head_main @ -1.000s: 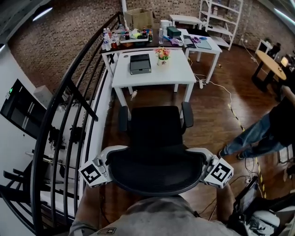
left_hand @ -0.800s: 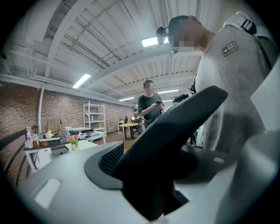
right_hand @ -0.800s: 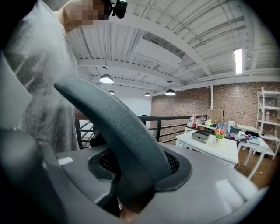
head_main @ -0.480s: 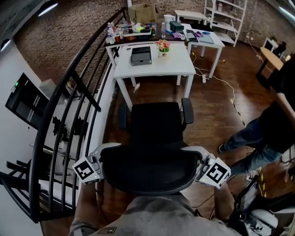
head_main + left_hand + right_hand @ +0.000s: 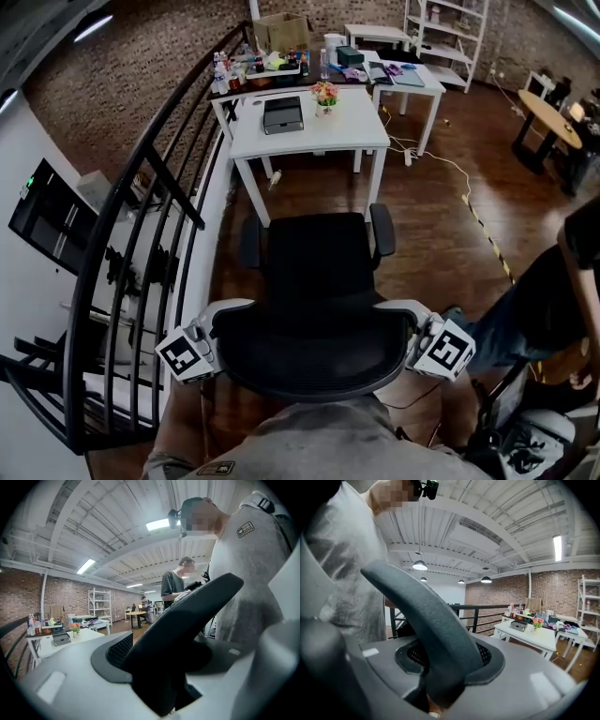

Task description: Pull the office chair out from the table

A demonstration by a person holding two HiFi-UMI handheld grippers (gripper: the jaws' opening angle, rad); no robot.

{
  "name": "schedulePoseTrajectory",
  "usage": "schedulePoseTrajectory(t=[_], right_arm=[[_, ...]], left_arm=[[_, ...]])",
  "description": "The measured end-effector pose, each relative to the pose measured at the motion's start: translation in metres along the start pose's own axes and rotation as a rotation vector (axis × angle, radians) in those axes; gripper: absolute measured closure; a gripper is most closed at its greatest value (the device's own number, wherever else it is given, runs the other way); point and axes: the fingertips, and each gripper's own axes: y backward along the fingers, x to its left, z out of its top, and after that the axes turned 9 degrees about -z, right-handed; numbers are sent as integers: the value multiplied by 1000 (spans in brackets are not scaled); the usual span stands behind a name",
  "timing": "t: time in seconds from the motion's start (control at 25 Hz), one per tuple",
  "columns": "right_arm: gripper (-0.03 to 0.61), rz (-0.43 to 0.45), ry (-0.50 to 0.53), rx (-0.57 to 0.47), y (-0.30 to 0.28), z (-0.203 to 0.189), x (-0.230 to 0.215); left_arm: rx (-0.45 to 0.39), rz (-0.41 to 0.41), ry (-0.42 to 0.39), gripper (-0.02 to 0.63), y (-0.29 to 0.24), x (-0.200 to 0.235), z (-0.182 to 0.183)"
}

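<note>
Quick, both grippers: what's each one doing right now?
Left gripper: closed on the chair back.
Right gripper: closed on the chair back too; its jaws have just been closing.

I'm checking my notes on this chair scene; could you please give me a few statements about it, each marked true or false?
1. The left gripper and the right gripper are both clamped on the office chair, one at each side of its back. True; the right gripper's jaws have just been closing on it.
2. The chair's seat is tucked under the white table. False: it stands clear of the table, with bare floor showing between them.
3. A pot of flowers stands on the white table. True.
4. The black railing runs along the right gripper's side. False: it is on the left gripper's side.
5. Nobody else is in view. False: another person stands at the head view's right edge.
</note>
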Motion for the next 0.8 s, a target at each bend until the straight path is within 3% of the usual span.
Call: schedulePoseTrajectory(t=[0.6, 0.8], right_arm=[[400, -1, 14, -13, 9, -2, 21], [351, -66, 14, -20, 10, -2, 17]], left_arm=[[-13, -6, -26, 362, 5, -16, -1], [-31, 22, -50, 344, 6, -15, 0]])
